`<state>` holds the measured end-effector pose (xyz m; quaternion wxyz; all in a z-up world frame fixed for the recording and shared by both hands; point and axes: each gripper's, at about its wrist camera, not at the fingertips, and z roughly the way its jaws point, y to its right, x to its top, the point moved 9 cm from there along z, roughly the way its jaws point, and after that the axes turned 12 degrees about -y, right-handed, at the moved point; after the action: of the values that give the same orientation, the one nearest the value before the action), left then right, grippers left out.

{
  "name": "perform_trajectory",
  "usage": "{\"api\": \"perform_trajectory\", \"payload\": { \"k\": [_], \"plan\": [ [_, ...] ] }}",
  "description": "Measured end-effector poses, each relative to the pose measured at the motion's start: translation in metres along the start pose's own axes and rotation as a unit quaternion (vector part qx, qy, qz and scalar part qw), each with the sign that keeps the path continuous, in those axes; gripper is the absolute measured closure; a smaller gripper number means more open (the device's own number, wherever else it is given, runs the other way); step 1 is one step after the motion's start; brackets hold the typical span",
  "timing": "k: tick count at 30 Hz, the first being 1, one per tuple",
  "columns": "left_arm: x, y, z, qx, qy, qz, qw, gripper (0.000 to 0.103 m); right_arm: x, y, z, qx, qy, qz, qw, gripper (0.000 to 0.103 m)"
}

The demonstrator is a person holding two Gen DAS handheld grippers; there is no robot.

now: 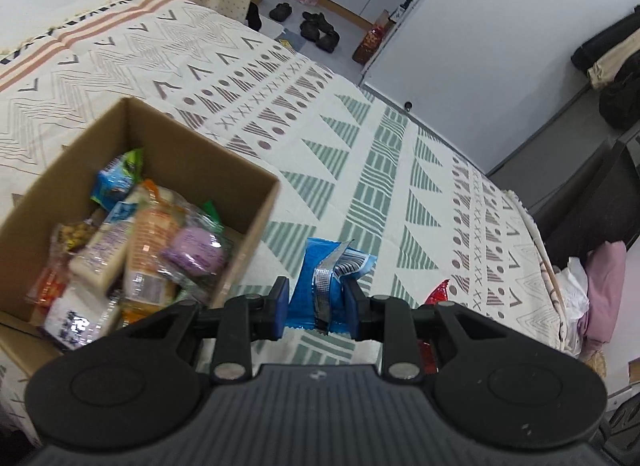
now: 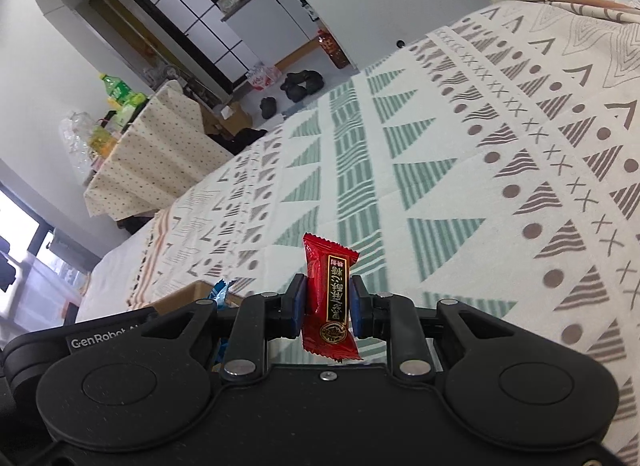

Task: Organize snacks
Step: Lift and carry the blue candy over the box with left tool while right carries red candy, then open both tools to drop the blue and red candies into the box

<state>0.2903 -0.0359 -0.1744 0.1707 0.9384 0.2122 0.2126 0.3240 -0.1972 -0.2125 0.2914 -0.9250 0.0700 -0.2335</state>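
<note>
Left gripper (image 1: pixel 316 302), right gripper (image 2: pixel 326 304): fingers clamped, angled downward.

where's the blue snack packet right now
In the left wrist view the blue snack packet sits low at centre, clamped between the left gripper fingers above the patterned bedspread, just right of the cardboard box of snacks.

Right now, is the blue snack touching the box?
Apart. In the left wrist view the blue snack is pinched in the left gripper, and patterned cloth shows between it and the box.
</note>
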Motion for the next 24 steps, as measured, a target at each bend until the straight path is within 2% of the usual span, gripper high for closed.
{"api": "perform_trajectory", "payload": {
  "k": [10,24],
  "plan": [
    [0.015,-0.037,-0.026,-0.009,0.014,-0.025,0.9995,0.075,-0.012,-0.046,0.002,0.016,0.002,-0.020,1.000,0.081],
    [0.026,-0.110,-0.037,0.006,0.015,-0.090,0.9958,0.075,-0.031,-0.098,0.022,0.025,-0.017,-0.053,0.998,0.081]
  ]
}}
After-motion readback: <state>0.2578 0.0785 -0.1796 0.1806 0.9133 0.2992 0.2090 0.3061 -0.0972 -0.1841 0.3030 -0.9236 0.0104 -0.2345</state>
